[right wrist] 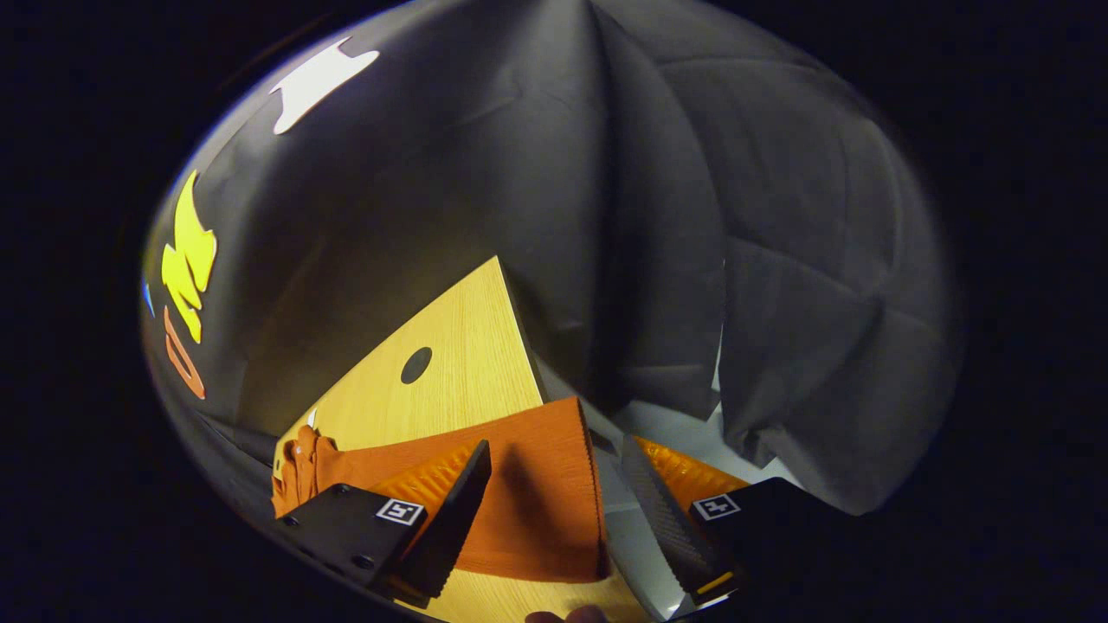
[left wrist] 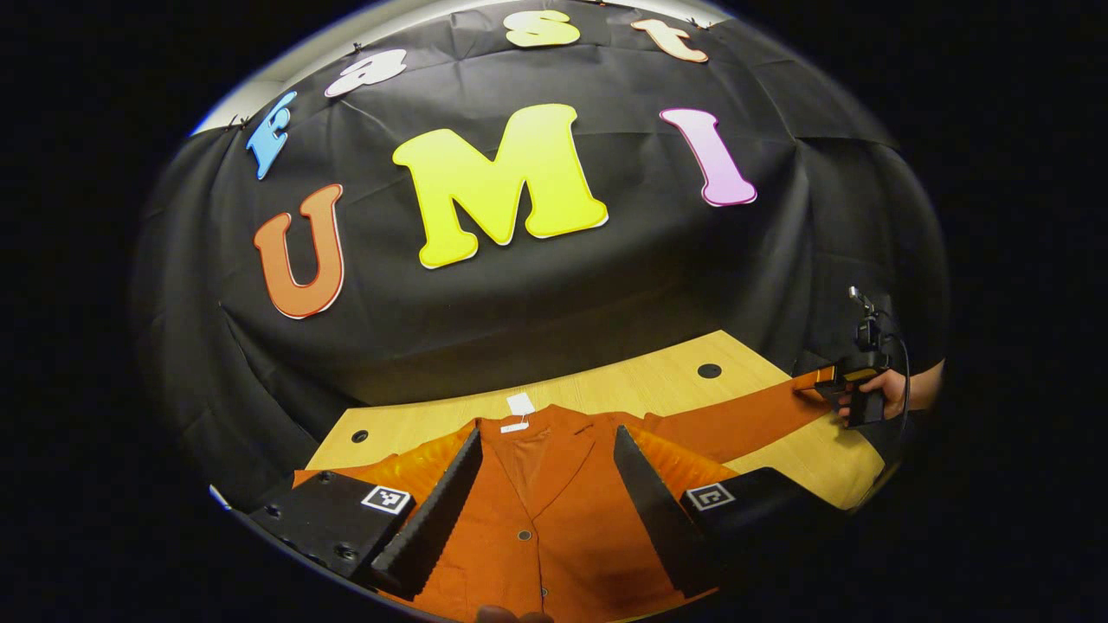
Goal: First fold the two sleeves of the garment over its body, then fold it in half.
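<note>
We start with the booth itself: a black cloth wall (left wrist: 554,285) fills the upper part of the left gripper view and hangs in creased folds across most of the right gripper view. Below it sits the pale wooden table (left wrist: 658,385) with round dark cable holes, showing in the lower middle of the left gripper view and as a wedge at centre-left of the right gripper view.

On that table lies the rust-orange buttoned garment (left wrist: 537,484), spread flat with its collar toward the wall, filling the bottom centre of the left gripper view. One sleeve (left wrist: 736,424) runs out to the right edge of that view; in the right gripper view its ribbed cuff (right wrist: 554,502) lies at the table's edge, bottom centre. We judge the cloth soft, light and limp, likely to drape and drag, not slippery; the cuff end looks the best place to pinch for the first fold.

The left gripper (left wrist: 541,510) hangs above the garment's chest with its fingers spread wide, holding nothing. The right gripper (right wrist: 571,519) also stands apart, one finger over the cuff, the other beyond the table's edge; we cannot tell whether either touches the fabric. In the left gripper view it appears far right, in a hand (left wrist: 887,389). A small white tag (left wrist: 520,405) lies at the collar
</note>
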